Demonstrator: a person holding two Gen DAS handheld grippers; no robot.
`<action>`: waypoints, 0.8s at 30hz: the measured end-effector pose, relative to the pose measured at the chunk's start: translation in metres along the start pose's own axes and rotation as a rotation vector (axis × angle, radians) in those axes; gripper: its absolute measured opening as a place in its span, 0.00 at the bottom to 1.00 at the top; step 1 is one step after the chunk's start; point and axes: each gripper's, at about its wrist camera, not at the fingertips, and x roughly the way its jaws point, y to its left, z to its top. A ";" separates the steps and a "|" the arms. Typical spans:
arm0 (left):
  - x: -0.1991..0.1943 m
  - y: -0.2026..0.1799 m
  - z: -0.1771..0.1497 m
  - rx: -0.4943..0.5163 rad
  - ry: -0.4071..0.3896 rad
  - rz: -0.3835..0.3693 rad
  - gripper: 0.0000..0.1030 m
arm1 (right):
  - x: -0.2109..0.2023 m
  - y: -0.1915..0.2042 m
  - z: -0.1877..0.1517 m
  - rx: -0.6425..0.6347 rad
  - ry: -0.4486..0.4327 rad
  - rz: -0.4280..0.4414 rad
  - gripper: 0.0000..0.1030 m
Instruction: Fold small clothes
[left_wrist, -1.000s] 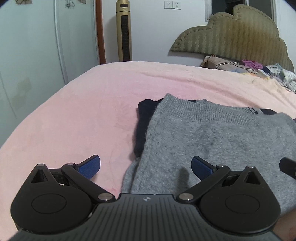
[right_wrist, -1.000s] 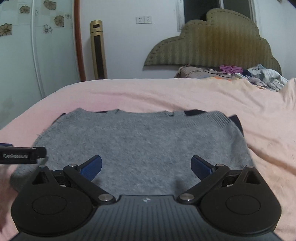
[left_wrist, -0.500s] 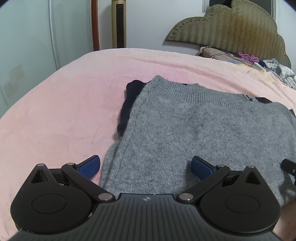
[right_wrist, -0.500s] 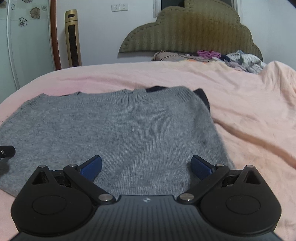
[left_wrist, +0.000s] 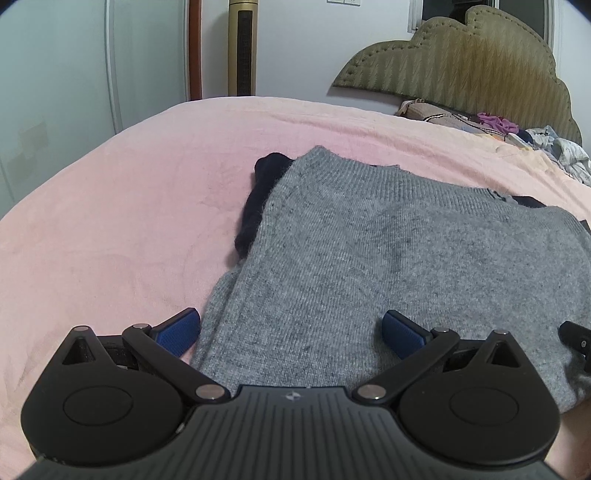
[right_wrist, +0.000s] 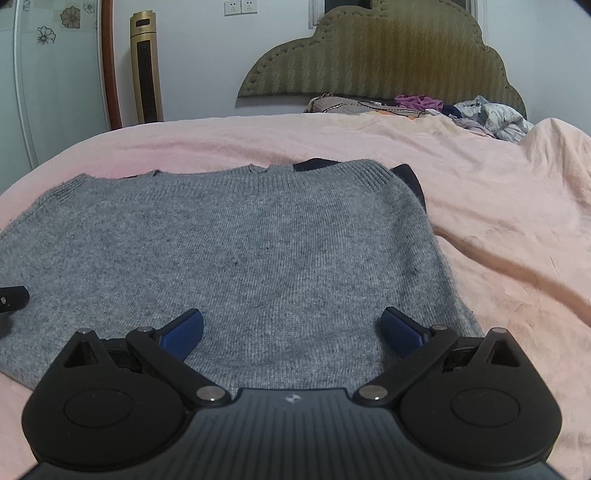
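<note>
Left gripper (left_wrist: 291, 332): its blue pads are standing wide apart and holding nothing; it is hovering at the near left corner of the grey sweater (left_wrist: 388, 258), one pad over the blanket, the other over the knit, likely lining up to take that corner.
Right gripper (right_wrist: 291, 330): also spread wide and empty, both pads hanging over the sweater's near right part, just inside its right edge; probably pairing with the left for a two-corner lift.
Grey sweater: lying flat across the pink blanket (right_wrist: 498, 206), near hem towards the grippers, ribbed band at the far side.
Dark garment (left_wrist: 255, 206): peeking out from under the sweater's far and side edges.
Clothes pile (right_wrist: 476, 114): sitting well apart by the headboard (right_wrist: 373, 51), seemingly waiting its turn.
Writing: none is readable now; only a small emblem is showing on each gripper body.
</note>
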 end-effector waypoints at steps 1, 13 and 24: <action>0.000 0.000 0.000 -0.001 -0.001 0.000 1.00 | 0.000 0.000 0.000 0.000 0.000 0.001 1.00; 0.001 0.000 -0.001 -0.005 -0.009 0.000 1.00 | 0.000 0.001 -0.001 0.000 -0.001 -0.004 1.00; 0.001 0.000 -0.001 -0.003 -0.009 0.001 1.00 | 0.001 0.001 -0.001 0.013 -0.001 -0.007 1.00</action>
